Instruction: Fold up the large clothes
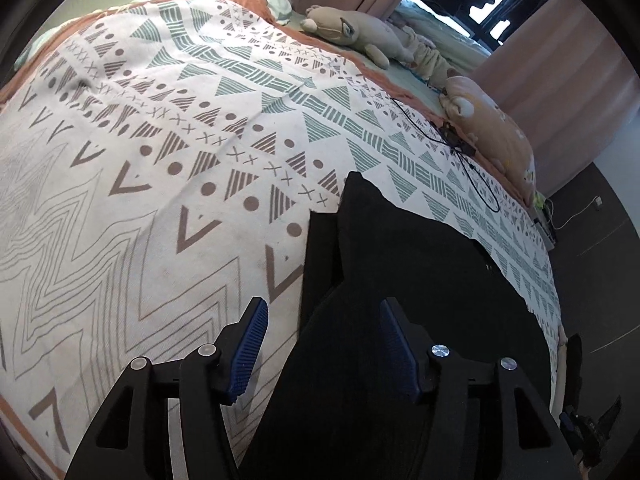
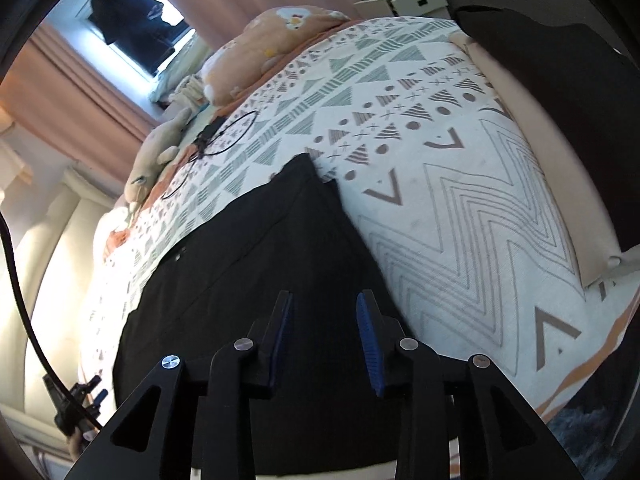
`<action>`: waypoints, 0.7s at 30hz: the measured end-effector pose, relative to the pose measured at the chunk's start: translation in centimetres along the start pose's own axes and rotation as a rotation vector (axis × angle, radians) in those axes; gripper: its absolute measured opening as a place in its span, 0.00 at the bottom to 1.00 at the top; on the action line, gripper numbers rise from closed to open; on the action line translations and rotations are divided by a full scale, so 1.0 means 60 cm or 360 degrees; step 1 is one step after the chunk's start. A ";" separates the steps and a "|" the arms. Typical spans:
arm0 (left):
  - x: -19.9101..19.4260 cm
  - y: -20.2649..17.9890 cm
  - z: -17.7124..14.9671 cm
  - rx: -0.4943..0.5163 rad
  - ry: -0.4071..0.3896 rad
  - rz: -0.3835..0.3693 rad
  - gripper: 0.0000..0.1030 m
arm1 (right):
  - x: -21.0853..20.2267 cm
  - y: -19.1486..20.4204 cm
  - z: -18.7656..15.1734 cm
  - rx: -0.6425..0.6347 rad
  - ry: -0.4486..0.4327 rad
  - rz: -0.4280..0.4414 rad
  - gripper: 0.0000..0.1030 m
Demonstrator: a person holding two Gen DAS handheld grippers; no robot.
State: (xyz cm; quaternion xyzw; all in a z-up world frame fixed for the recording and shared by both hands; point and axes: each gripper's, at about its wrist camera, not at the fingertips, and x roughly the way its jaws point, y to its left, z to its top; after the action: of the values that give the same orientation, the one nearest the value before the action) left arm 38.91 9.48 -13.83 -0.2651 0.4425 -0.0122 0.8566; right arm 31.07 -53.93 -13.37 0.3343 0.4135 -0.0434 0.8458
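Note:
A large black garment (image 1: 400, 280) lies flat on the patterned bedspread (image 1: 160, 160), with folded layers and a pointed corner at its far end. My left gripper (image 1: 320, 316) is open above the garment's left edge and holds nothing. In the right wrist view the same garment (image 2: 260, 260) spreads toward the bed's near edge. My right gripper (image 2: 325, 308) is open just above it and empty. The other gripper (image 2: 80, 404) shows small at the lower left of the right wrist view, and at the lower right (image 1: 588, 432) of the left wrist view.
Plush toys (image 1: 352, 32) and an orange pillow (image 1: 500, 132) lie along the far side of the bed, with a black cable (image 1: 468, 148) next to them. A nightstand (image 2: 408, 0) stands beyond the bed. A dark item (image 2: 560, 80) and a beige cushion (image 2: 540, 152) lie at the right.

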 end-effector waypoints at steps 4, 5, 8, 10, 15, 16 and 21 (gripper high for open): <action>-0.028 0.033 -0.034 -0.0089 0.0005 -0.0039 0.58 | -0.009 0.036 -0.020 -0.0066 0.0022 0.0036 0.40; -0.035 0.039 -0.043 -0.0105 0.0005 -0.0052 0.58 | -0.012 0.047 -0.026 -0.0087 0.0025 0.0048 0.40; -0.055 0.058 -0.071 -0.0145 0.0015 -0.0079 0.58 | -0.021 0.076 -0.042 -0.0137 0.0040 0.0079 0.40; -0.068 0.069 -0.086 -0.0169 0.0014 -0.0106 0.58 | -0.029 0.100 -0.054 -0.0190 0.0044 0.0092 0.40; -0.089 0.089 -0.121 -0.0223 0.0033 -0.0182 0.58 | -0.036 0.156 -0.092 -0.0333 0.0100 0.0124 0.40; -0.090 0.091 -0.128 -0.0231 0.0043 -0.0197 0.58 | -0.035 0.166 -0.100 -0.0353 0.0114 0.0123 0.40; -0.096 0.100 -0.160 -0.0269 0.0074 -0.0267 0.57 | -0.026 0.209 -0.150 -0.0465 0.0198 0.0128 0.40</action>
State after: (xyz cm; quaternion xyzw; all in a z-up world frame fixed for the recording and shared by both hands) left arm 26.81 11.85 -16.79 -0.3721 0.4380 -0.0526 0.8167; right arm 28.39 -39.17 -9.49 0.2261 0.4533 0.0720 0.8592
